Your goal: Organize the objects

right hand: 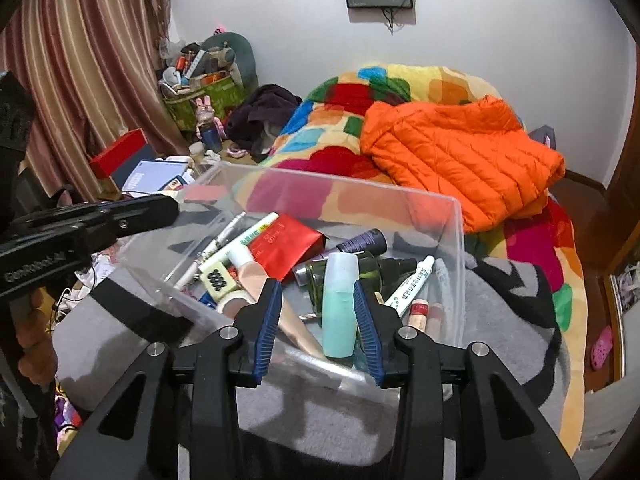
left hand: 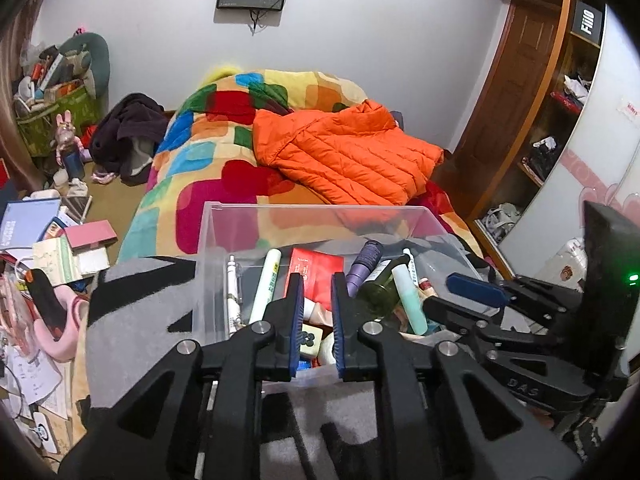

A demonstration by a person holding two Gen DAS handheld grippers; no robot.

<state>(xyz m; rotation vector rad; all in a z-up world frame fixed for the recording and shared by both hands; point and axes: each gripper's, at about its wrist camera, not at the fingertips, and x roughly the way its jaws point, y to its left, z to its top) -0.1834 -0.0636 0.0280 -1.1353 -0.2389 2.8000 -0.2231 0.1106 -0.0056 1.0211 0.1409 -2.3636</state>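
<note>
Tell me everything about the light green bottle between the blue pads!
The mint-green bottle looks like smooth, matte plastic with a paler cap on top. It leans upright inside the clear plastic box, against a dark green bottle. It sits between the right hand-held gripper pads, which look slightly apart from it.

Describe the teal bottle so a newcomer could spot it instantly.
Find the clear plastic bin on the grey blanket at the foot of the bed. The teal bottle lies near the bin's front wall, across a dark green glass bottle. It is the only pale teal item, with a lighter frosted cap.
</note>
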